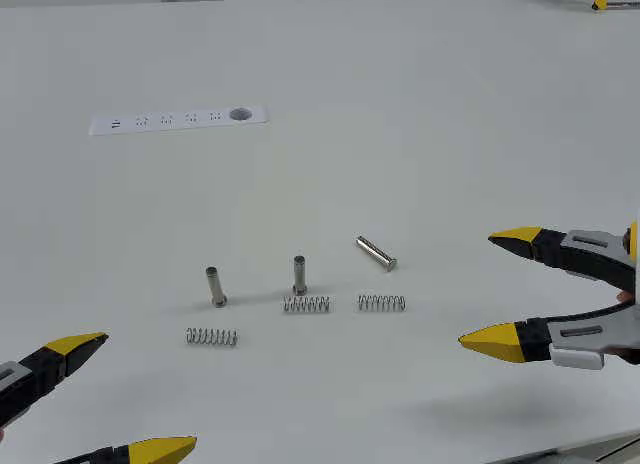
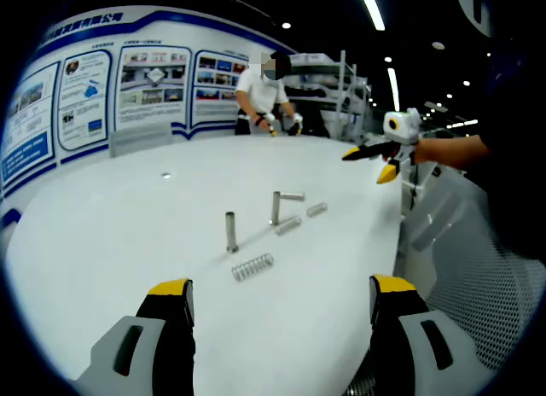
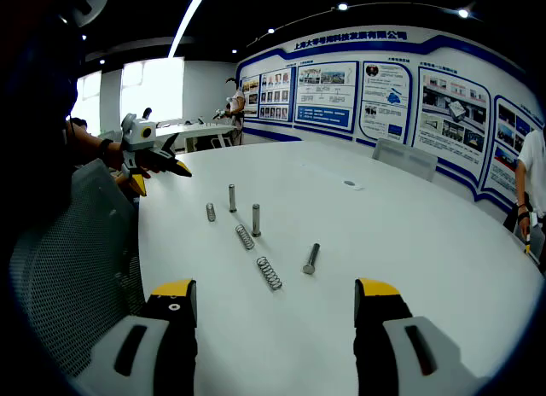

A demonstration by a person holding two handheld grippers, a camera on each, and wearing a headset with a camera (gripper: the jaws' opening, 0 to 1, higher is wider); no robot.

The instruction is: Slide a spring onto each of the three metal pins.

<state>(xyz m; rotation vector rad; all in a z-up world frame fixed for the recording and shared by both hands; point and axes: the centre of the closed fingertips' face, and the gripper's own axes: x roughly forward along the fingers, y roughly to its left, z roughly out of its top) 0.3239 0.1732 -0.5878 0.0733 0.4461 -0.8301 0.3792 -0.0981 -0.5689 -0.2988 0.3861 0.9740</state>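
Note:
Two metal pins stand upright on the white table, the left pin (image 1: 215, 286) and the middle pin (image 1: 299, 274). A third pin (image 1: 376, 253) lies on its side to the right. Three springs lie flat in front of them: left spring (image 1: 211, 336), middle spring (image 1: 306, 304), right spring (image 1: 381, 302). My left gripper (image 1: 150, 389) is open at the lower left, short of the left spring (image 2: 252, 266). My right gripper (image 1: 475, 288) is open to the right of the right spring (image 3: 269, 273). Neither holds anything.
A white strip with printed marks (image 1: 178, 119) lies further back on the table. The table's front edge (image 1: 560, 449) runs close under my right gripper. A mesh chair back (image 3: 77, 268) stands beside the table. A person (image 2: 264, 93) works at the far side.

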